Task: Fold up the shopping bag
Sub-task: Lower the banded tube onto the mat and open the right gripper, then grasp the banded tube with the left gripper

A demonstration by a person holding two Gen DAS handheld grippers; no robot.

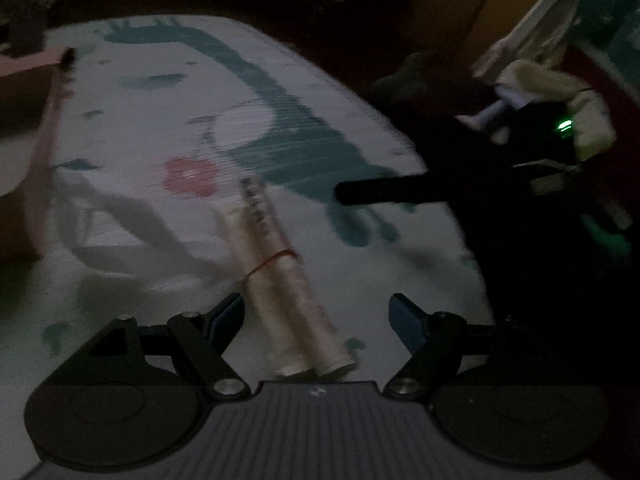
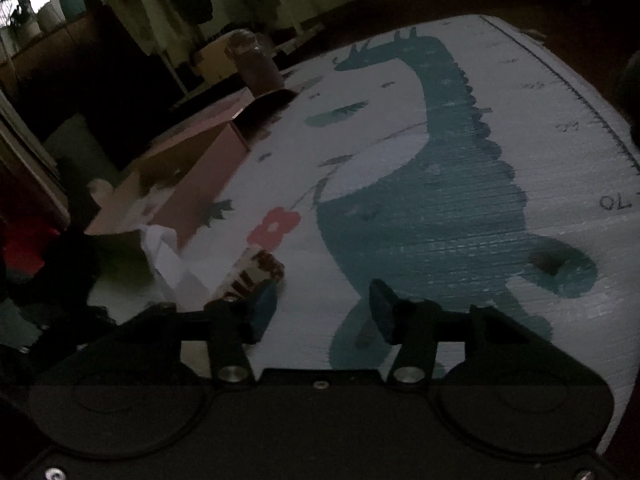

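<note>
My left gripper (image 1: 316,322) stands spread, its blue pads either side of the near end of the shopping bag (image 1: 280,272) without pressing on it. My right gripper (image 2: 322,304) is also parted with nothing between the jaws, only the play mat (image 2: 440,200) beneath.

The bag is already rolled into a narrow pale bundle, with a thin red band (image 1: 272,262) round its middle. In the left wrist view it lies on the mat from about six o'clock up toward twelve, its far end close to the red flower print (image 1: 191,178). From the right wrist view only one printed end shows, at about nine o'clock of my jaws, just beside the left pad, with loose white handle straps (image 2: 168,258) trailing further out at nine.

I judge the folding nearly done; what is left is tidying or setting the bundle down. To do that well I would close the left pads squarely across the roll, below the band, so it does not unroll. I would bring the right gripper over to nine o'clock to gather the loose straps rather than drag them. The pictures are dim and blurred, so I would move slowly. The pink box (image 2: 192,168) at ten o'clock looks a likely place for it.
</note>
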